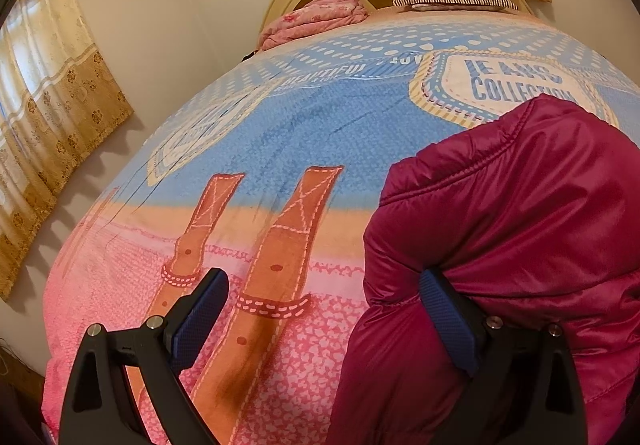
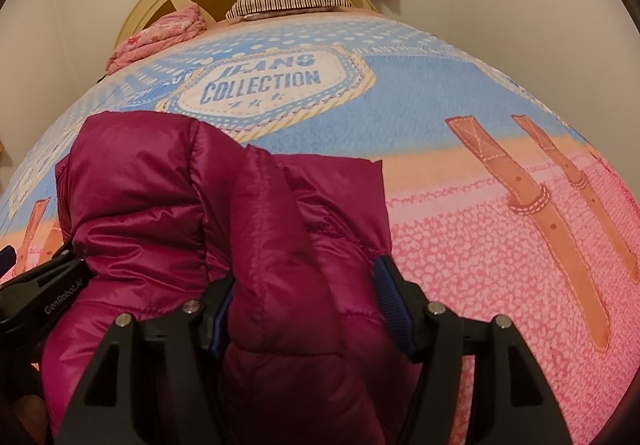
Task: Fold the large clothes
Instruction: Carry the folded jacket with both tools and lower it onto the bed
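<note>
Left wrist view: the left claw [image 1: 320, 317] is standing open, its right pad touching the edge of the quilted jacket [image 1: 520, 225], which is lying on the bed [image 1: 280, 133].

Right wrist view: the right claw [image 2: 306, 309] is straddling a puffy fold of jacket [image 2: 260, 213]; whether it is gripping cannot be told. The shell looks light, soft and slippery, so seams or hems are probably offering the surest hold.

The bedspread [image 2: 420, 93] carries a stitched badge [image 2: 272, 85] printed "JEANS COLLECTION", lying beyond the right jaws, past the far edge of the jacket. In the left view a banner [image 1: 344, 71] on the same bedspread, far ahead of the jaws, reads "BEAUTIFUL". The left gripper [image 2: 40, 285], to the left of the right jaws, bears "GenRobot.AI".
</note>
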`<move>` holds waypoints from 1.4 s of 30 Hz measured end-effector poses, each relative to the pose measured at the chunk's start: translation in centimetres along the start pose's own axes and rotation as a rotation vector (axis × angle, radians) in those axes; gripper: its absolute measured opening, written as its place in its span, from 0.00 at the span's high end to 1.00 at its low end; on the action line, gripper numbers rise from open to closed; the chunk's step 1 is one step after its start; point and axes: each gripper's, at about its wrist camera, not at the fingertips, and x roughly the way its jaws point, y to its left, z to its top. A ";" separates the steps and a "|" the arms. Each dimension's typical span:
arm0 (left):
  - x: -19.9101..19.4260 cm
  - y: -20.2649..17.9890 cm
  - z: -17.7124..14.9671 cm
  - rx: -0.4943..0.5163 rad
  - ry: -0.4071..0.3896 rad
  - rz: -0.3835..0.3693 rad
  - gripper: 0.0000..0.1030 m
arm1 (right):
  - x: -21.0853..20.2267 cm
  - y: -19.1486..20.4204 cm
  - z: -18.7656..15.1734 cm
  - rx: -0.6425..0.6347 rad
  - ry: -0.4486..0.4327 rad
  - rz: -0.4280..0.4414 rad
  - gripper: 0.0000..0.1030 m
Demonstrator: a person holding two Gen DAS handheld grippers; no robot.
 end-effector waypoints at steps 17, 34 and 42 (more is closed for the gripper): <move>-4.5 4.8 -2.4 -0.058 0.000 -0.216 0.06 | -3.9 -1.7 0.2 0.068 -0.077 0.078 0.28; -3.1 3.6 -4.7 -0.019 -0.015 -0.328 0.07 | -1.5 -3.4 -2.3 0.104 0.052 0.211 0.30; -5.4 1.1 -4.8 0.133 -0.056 -0.430 0.70 | -1.9 -3.6 -3.1 0.100 0.042 0.342 0.66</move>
